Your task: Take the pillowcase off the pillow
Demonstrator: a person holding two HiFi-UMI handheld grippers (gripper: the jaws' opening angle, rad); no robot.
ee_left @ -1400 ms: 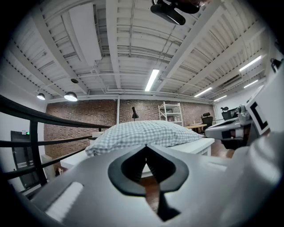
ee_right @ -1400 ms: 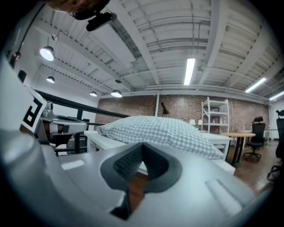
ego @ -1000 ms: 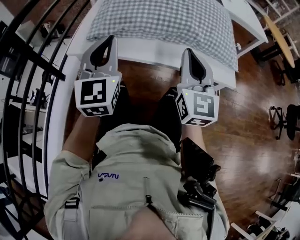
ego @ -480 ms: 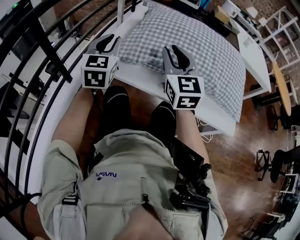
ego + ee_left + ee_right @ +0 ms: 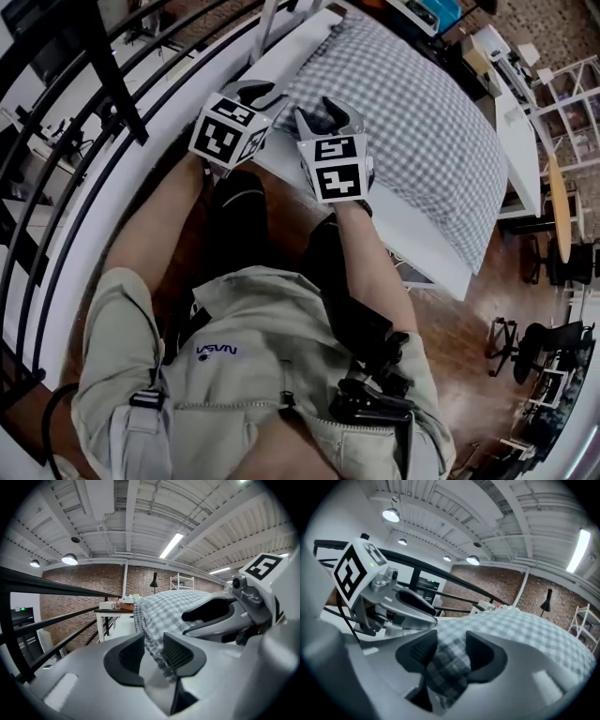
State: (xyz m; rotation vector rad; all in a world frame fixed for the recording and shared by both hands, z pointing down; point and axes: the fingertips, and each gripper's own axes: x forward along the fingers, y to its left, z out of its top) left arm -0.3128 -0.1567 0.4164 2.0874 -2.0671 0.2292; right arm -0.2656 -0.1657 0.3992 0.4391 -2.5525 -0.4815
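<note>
Checked pillowcase (image 5: pixel 412 122), still on the pillow (image 5: pixel 441 173) lying on the table (image 5: pixel 412 253), is straddled at its near end by left gripper (image 5: pixel 151 652) and right gripper (image 5: pixel 449 654), jaws just opened and unclenched, so fabric can be pinched.

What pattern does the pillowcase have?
A small grey-and-white check. The pillowcase shows best in the head view.

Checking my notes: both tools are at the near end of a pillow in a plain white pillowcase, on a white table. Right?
No: the pillowcase is grey-and-white checked, not plain white, as the head view shows. The left tool and right tool are at its near end on the white table; their jaws have just been opening, checked fabric between them.
</note>
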